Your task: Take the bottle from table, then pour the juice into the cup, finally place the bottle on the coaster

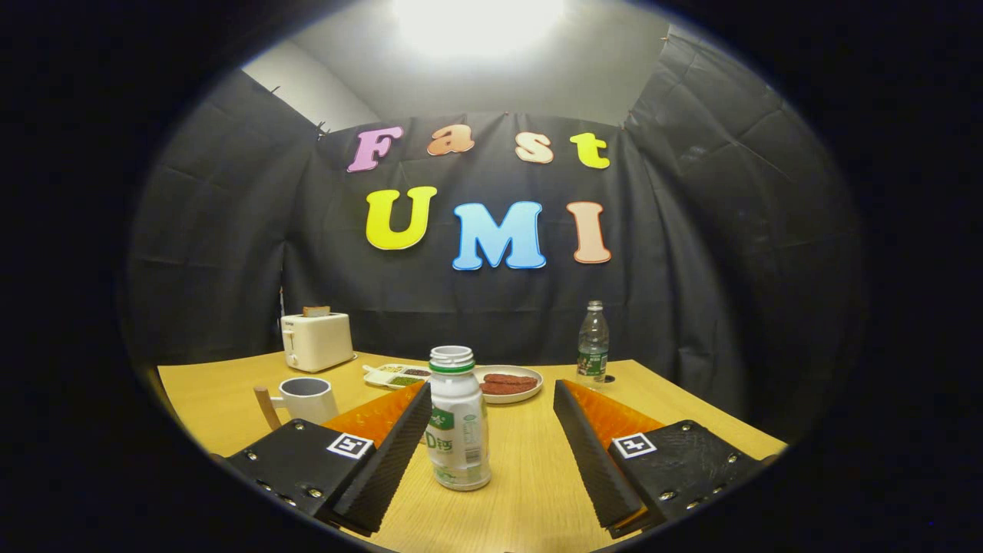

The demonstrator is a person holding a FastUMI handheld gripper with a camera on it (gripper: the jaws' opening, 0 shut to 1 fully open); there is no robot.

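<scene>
White bottle w/ green neck band, cap off, stands upright on the wooden table — between the fingers, close by the left one, clear gap to the right one. Gripper spread wide, pinching nothing. Grey cup w/ wooden handle sits just beyond the left finger. Further back: plate w/ reddish food, small divided tray beside it, clear water bottle near the far edge, toaster at the far left — all well apart from the white bottle.
</scene>
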